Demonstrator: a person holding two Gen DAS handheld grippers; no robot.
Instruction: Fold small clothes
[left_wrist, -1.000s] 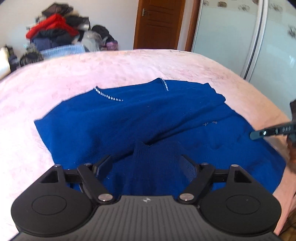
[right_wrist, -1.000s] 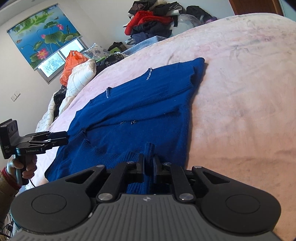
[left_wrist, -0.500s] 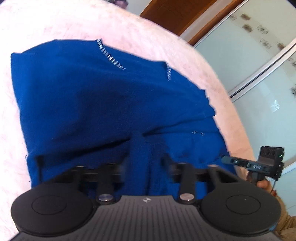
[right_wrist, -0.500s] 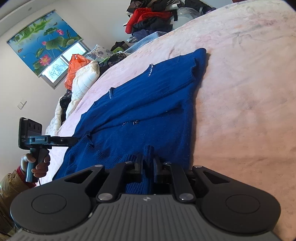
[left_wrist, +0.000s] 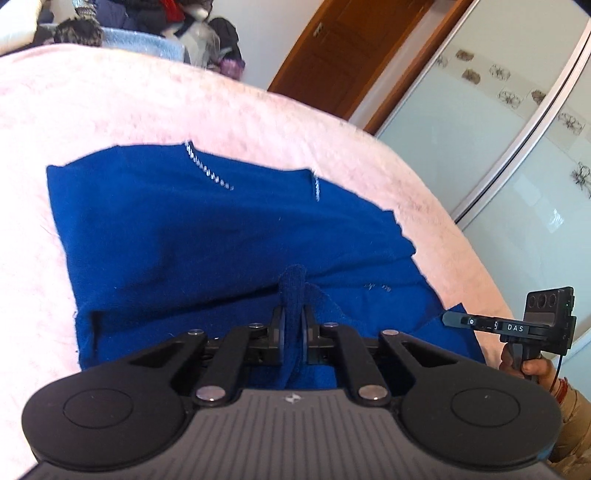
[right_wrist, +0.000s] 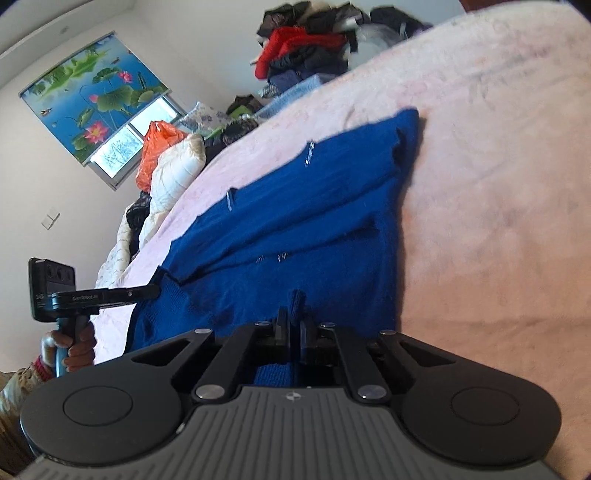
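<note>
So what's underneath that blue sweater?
The blue sweater lies on a pink blanket, which shows all around it. Both the left gripper and right gripper pinch its near edge. Anything beneath the fabric itself is hidden.

The room was bright with daylight that came in through the window (right_wrist: 122, 147) under the flower blind. Both pictures were bent round at the edges, so the pink bed (left_wrist: 147, 110) looked like a hill. The blue sweater (left_wrist: 207, 236) and its edges looked a bit smeary, and soft glare lay on the shiny wardrobe doors (left_wrist: 517, 155).
</note>
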